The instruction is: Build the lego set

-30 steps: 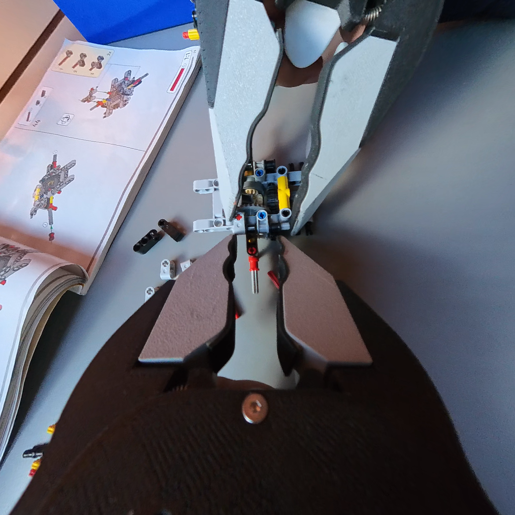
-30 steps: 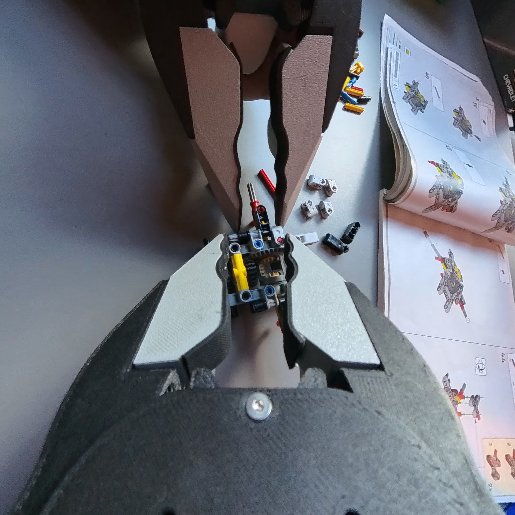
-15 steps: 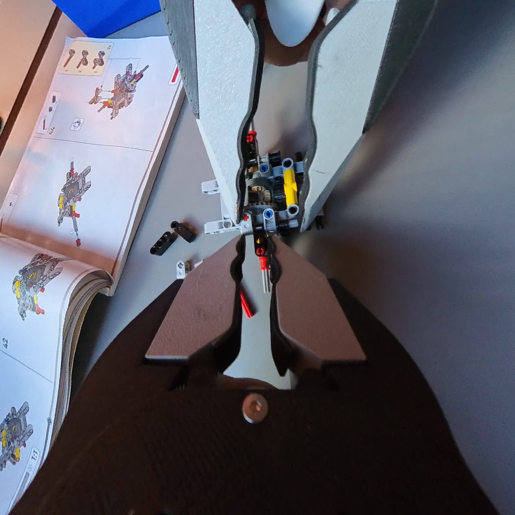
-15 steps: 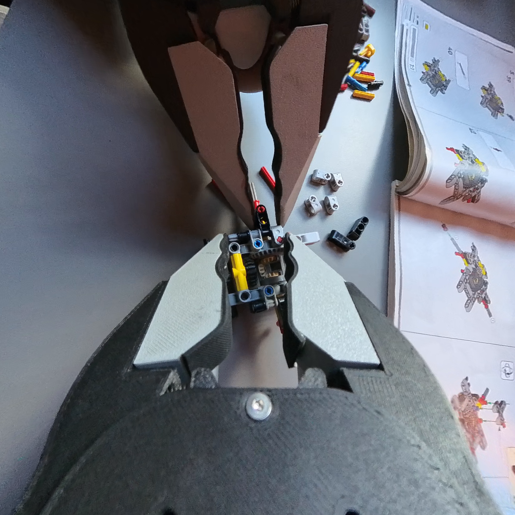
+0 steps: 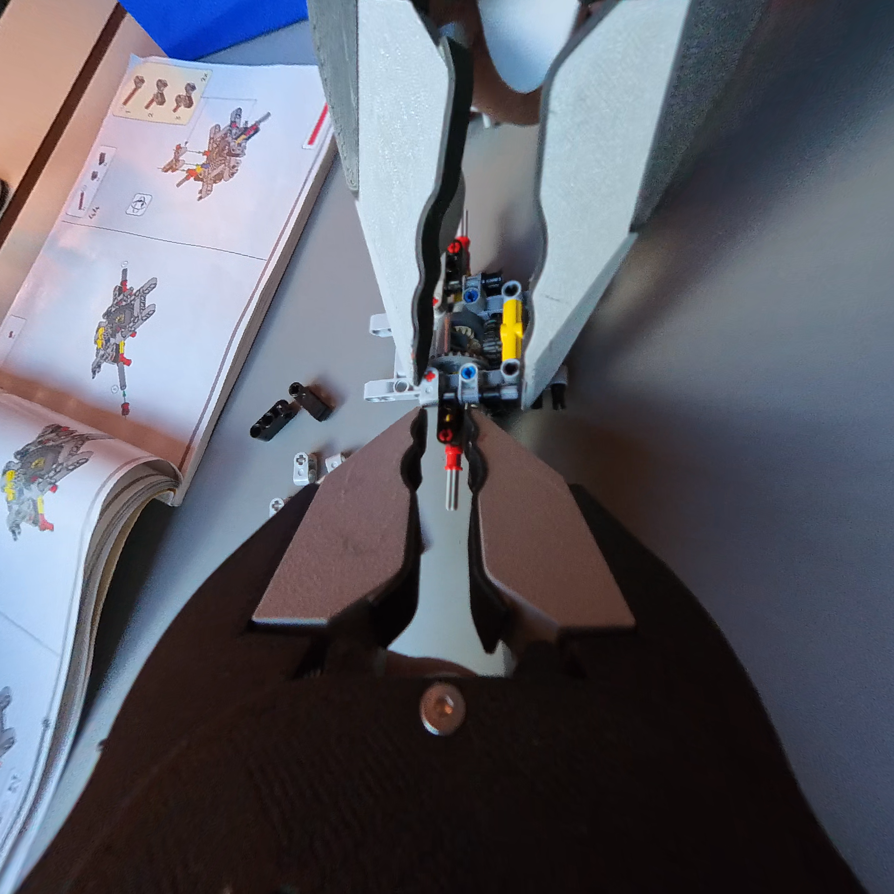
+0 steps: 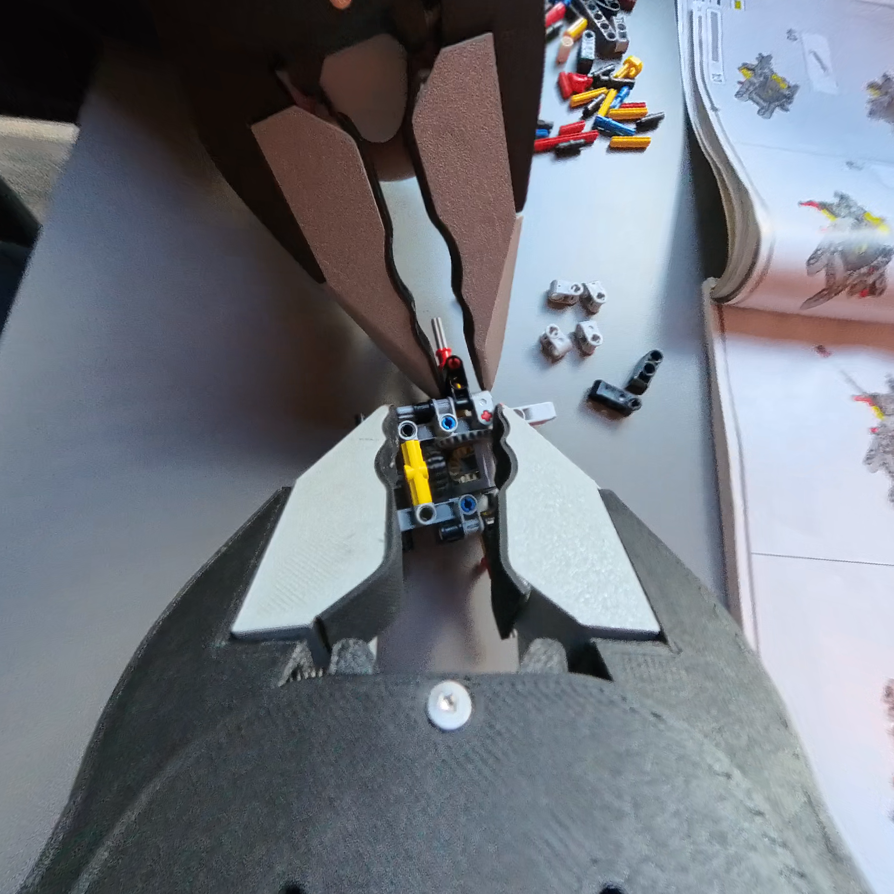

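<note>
Grey brick-built gear assembly (image 5: 484, 338), with a yellow cross-axle piece, blue pins and dark cogs in its frame, sits over the middle of the grey worktop (image 5: 725, 435), gripped between two claws that meet nose to nose.

Starting at the left edge of the worktop, an open white instruction booklet (image 5: 145, 290) lies flat with its pages curling up. A blue object (image 5: 217, 24) lies at the far left corner. Just right of the booklet lie two short black holed beams (image 5: 290, 411), touching each other, and near them a few small pale grey connectors (image 5: 305, 467). A pale grey frame piece (image 5: 387, 389) lies on the worktop just beside the assembly, partly hidden behind a grey finger.

At the centre, the left claw (image 5: 445, 425), with brown fingers, is clenched narrowly round a small black link (image 5: 447, 421) that sticks out of the assembly's near end. A red-collared metal axle (image 5: 452, 464) runs back from it between the fingers. The right claw (image 6: 442, 435), with pale grey fingers, grasps the assembly across its frame, pads pressed on both long sides.

In my judgement, the broad grey hold is the steady one. The brown hold is only on the tips, on a small jointed part, so any push there wants to run straight along the axle, with the frame kept level. To the right the worktop lies in shadow.
</note>
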Tool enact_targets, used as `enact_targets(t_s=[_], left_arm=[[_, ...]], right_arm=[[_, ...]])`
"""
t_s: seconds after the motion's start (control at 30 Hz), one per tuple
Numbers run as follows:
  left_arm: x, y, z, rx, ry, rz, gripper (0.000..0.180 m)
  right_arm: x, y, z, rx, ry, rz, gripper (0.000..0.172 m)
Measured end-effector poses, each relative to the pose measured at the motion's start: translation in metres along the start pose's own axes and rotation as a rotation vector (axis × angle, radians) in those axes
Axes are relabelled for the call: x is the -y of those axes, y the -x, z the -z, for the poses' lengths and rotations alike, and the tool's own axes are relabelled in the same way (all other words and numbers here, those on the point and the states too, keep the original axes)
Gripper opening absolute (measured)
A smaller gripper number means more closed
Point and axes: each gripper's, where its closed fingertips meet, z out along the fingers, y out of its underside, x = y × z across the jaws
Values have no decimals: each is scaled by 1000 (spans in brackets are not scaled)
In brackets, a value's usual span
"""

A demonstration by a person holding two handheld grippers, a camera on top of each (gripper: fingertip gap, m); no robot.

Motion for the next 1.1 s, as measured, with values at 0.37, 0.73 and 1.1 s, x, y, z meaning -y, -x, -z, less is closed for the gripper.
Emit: enact_targets(t_s=[0.37, 0.73, 1.1], left_arm=[[-10, -7, 3, -150, -45, 158, 19], [29, 3, 27, -154, -350, 205, 6], [47, -13, 35, -220, -462, 146, 33]], right_arm=[[2, -4, 4, -99, -102, -61, 37], [25, -7, 45, 161, -443, -484, 36], [32, 12, 50, 459, -487, -666, 36]])
